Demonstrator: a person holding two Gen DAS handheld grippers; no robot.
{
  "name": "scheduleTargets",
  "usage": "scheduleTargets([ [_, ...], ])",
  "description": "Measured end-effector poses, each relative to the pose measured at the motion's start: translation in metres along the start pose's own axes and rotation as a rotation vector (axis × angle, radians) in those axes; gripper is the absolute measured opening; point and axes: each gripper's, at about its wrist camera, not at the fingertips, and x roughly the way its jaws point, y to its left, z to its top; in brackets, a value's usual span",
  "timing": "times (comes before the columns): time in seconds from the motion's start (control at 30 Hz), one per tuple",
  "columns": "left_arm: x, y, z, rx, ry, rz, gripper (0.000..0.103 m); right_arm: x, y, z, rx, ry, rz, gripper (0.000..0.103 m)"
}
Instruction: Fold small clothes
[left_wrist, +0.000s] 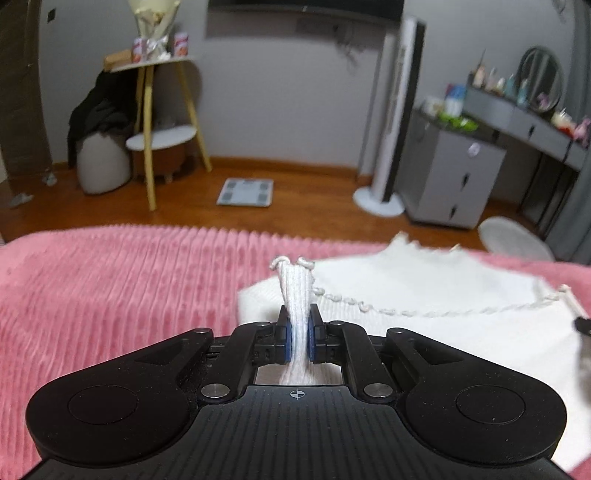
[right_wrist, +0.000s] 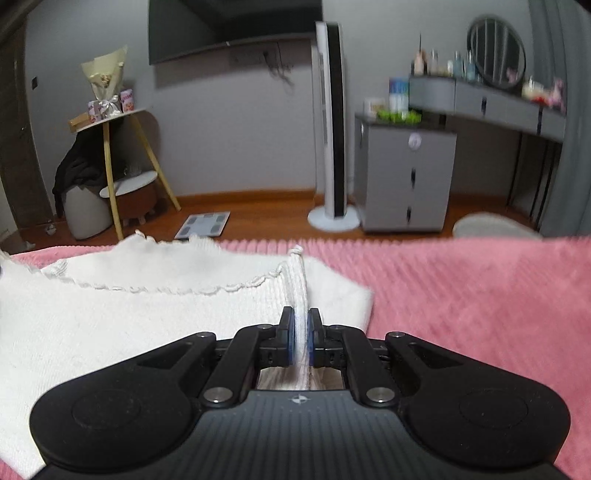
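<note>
— So where's your white knit top (left_wrist: 424, 291)?
— Spread across the pink blanket (left_wrist: 110, 288); your left gripper (left_wrist: 299, 325) and right gripper (right_wrist: 300, 328) each pinch a trimmed-edge corner, fabric stretching sideways between them.

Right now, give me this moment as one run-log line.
step: folding | left gripper: shut on white top | right gripper: shut on white top | surface: pink blanket | fold: not finished

The left gripper (left_wrist: 299, 325) pinches a ribbed strap (left_wrist: 295, 291) of the white knit top (left_wrist: 424, 295), which spreads toward three o'clock over the pink ribbed blanket (left_wrist: 110, 288); a scale (left_wrist: 245, 192) lies at twelve.
</note>
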Motion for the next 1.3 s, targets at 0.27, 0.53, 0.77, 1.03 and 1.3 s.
scheduleTargets([
  [0.27,0.014,0.005,-0.020,-0.010,0.057,-0.058,0.045,0.019,-0.010,0.004,0.031,0.046,0.077,0.032],
  [0.53,0.004,-0.001,-0.015,0.015,0.007,-0.007,0.012,0.015,0.002,0.007,-0.027,0.031,0.098,0.006],
  [0.77,-0.013,-0.004,0.005,0.035,-0.076,0.026,0.010,0.000,0.013,0.016,-0.077,-0.069,0.046,0.005],
  [1.03,0.011,-0.021,0.049,0.073,-0.172,0.099,0.010,0.019,0.033,0.051,-0.179,-0.156,-0.119,0.005],
  [1.3,0.059,-0.039,0.062,0.102,-0.098,0.160,0.011,0.067,0.039,0.068,-0.188,-0.122,-0.205,0.005],
])
